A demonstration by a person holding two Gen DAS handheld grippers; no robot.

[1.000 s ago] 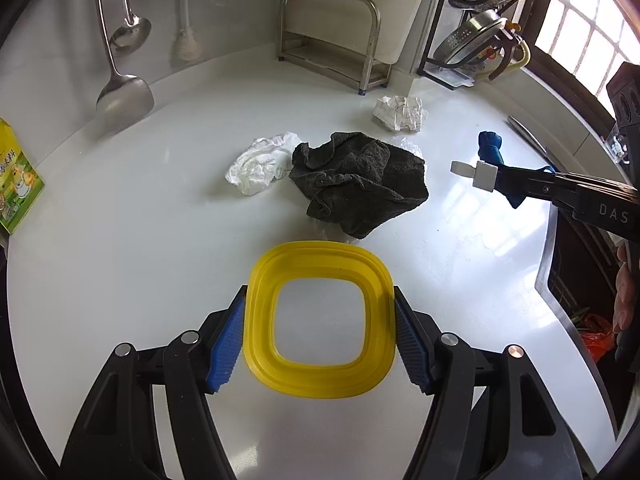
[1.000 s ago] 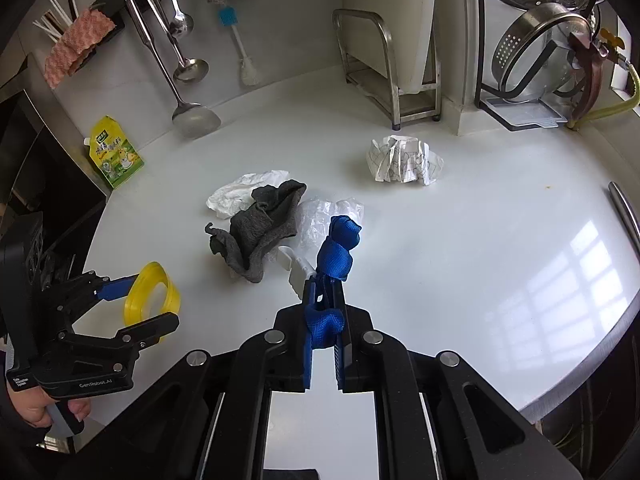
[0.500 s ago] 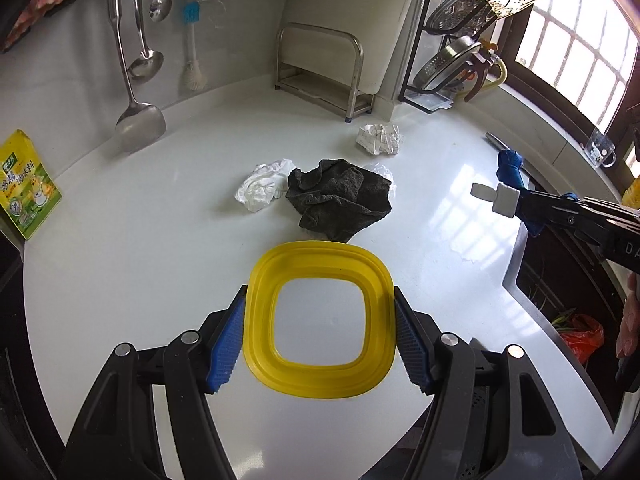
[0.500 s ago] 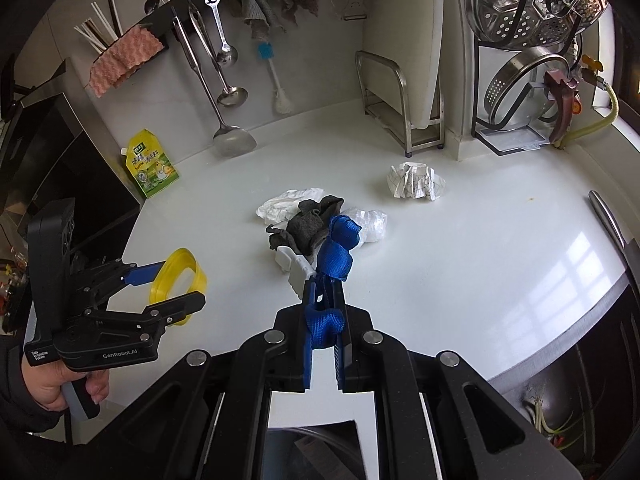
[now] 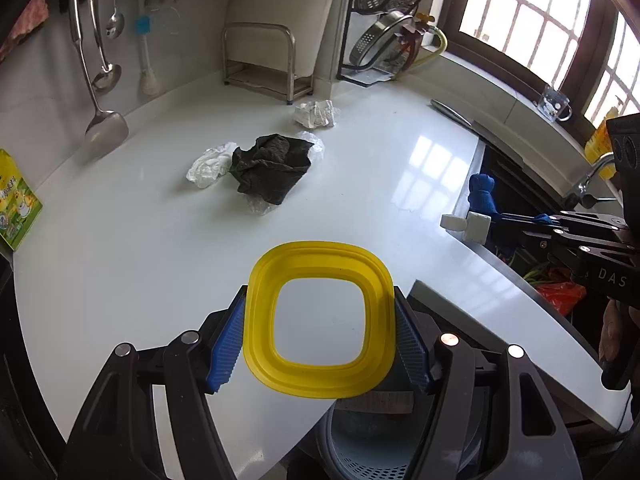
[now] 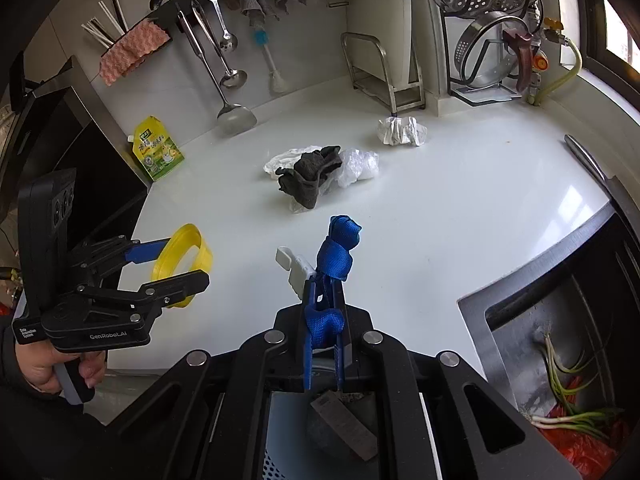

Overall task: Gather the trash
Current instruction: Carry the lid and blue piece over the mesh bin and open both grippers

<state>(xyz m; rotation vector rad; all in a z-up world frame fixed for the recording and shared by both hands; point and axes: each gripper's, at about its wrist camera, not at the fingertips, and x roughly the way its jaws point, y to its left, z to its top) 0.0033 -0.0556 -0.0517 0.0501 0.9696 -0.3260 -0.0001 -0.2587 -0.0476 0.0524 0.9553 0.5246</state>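
My left hand-held gripper (image 5: pixel 320 330) clamps the yellow ring (image 5: pixel 319 324), my right hand-held gripper (image 6: pixel 323 320) pinches the blue strap (image 6: pixel 338 250); both hang above the bin (image 6: pixel 320 436) beside the desk (image 5: pixel 140 240); an off-centre release could miss its rim

Both wrist views over countertop (image 5: pixel 120 248)

The bin (image 6: pixel 320 440) below the counter edge is mostly hidden behind the gripper bodies, the green packet (image 5: pixel 16 208) is cut off at the frame's left edge, and its print is unreadable.
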